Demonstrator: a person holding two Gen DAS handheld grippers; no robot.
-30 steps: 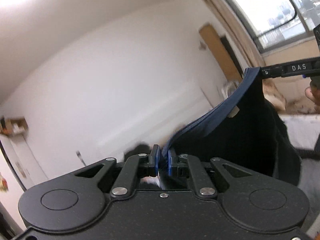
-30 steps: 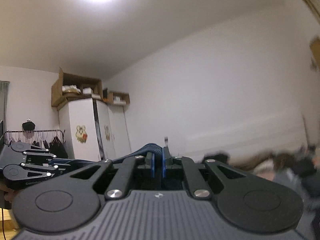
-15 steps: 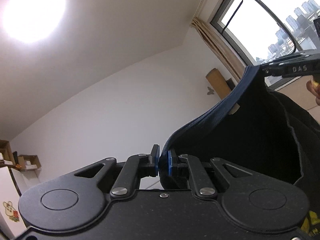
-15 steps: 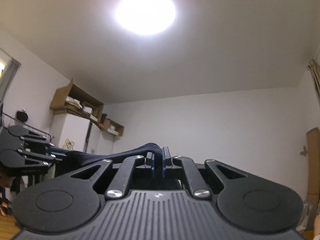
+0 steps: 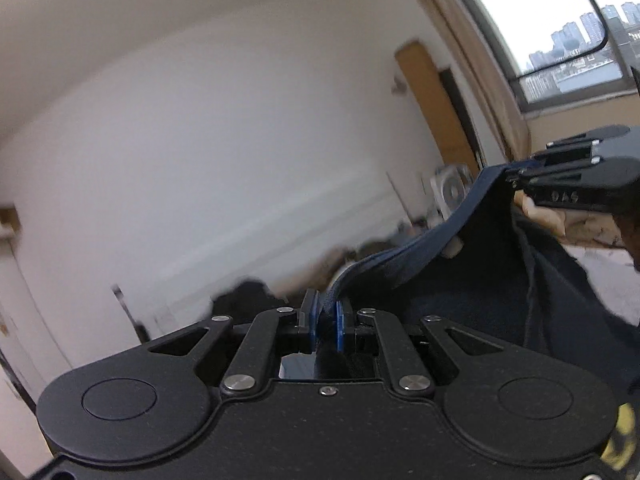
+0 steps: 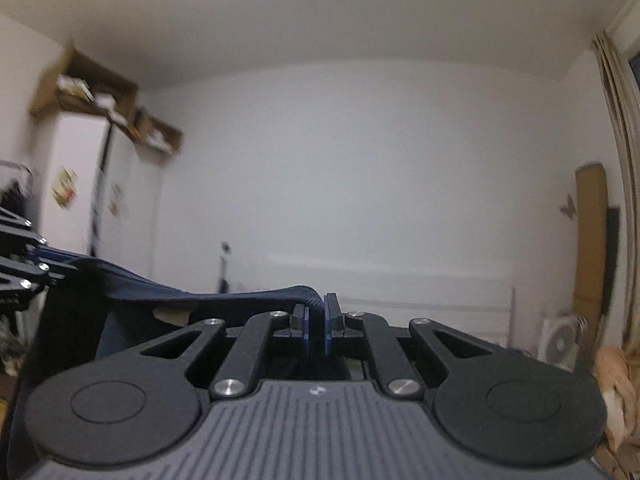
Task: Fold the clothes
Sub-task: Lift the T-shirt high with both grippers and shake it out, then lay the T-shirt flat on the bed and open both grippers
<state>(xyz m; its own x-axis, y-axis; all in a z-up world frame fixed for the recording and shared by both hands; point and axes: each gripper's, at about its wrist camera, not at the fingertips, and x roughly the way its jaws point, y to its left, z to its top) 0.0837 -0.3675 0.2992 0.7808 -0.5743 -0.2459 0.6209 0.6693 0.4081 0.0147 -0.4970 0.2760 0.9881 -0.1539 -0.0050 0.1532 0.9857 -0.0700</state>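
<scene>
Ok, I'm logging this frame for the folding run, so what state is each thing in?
Left gripper: shut on the garment's edge band.
Right gripper: shut on the same band.
Navy garment: held up between both grippers, body hanging, not folded.
Fan: standing; running or not, cannot tell.

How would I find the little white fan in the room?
Find the big window with the beige curtain beside it. Below, a tall brown board leans against the white wall. The fan stands low at its foot, the only thing there with a round grille.
</scene>
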